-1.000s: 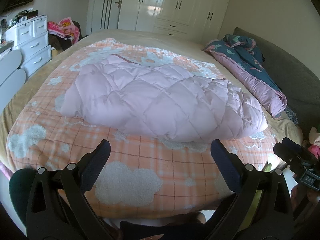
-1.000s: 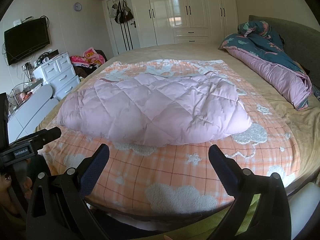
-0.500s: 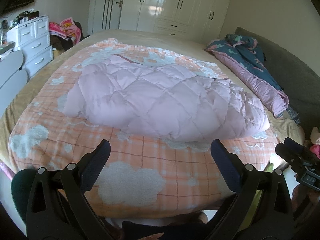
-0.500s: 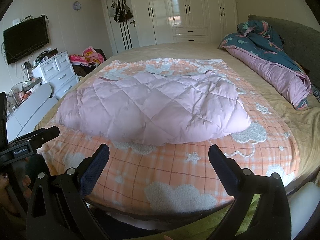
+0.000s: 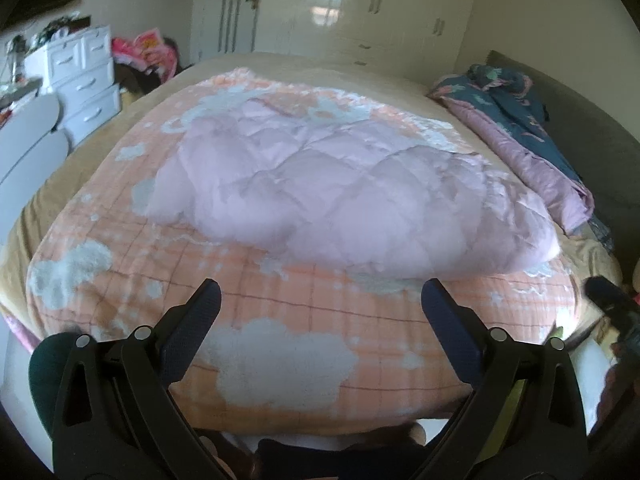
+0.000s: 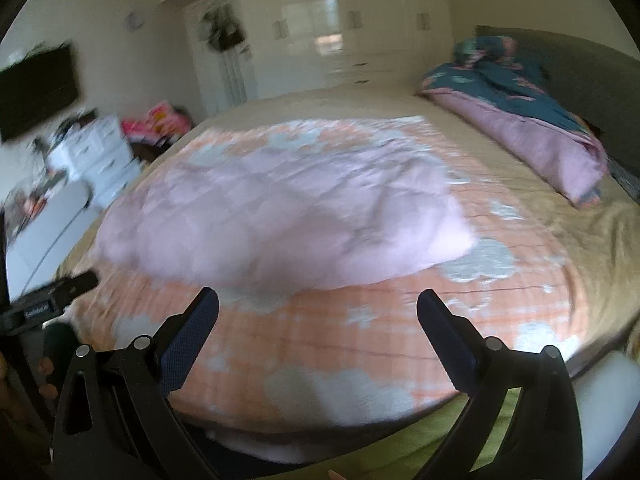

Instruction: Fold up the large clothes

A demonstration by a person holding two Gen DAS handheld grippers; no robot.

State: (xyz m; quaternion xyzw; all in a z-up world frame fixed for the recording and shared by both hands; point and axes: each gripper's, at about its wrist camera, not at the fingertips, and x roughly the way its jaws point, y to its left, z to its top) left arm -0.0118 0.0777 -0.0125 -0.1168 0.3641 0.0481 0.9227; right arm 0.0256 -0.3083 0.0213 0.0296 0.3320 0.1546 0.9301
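We see a pink quilted coat (image 5: 352, 200) lying spread across the middle of an orange cloud-print blanket (image 5: 280, 344) on the bed. Our left gripper (image 5: 320, 304) and right gripper (image 6: 318, 306) hover near the foot edge, both spread wide and holding nothing.

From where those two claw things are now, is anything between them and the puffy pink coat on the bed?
Nothing visible is. Between the open left gripper and the pink quilted coat lies only bare orange checked blanket; the same holds for the open right gripper. The folded duvet lies off to the side.
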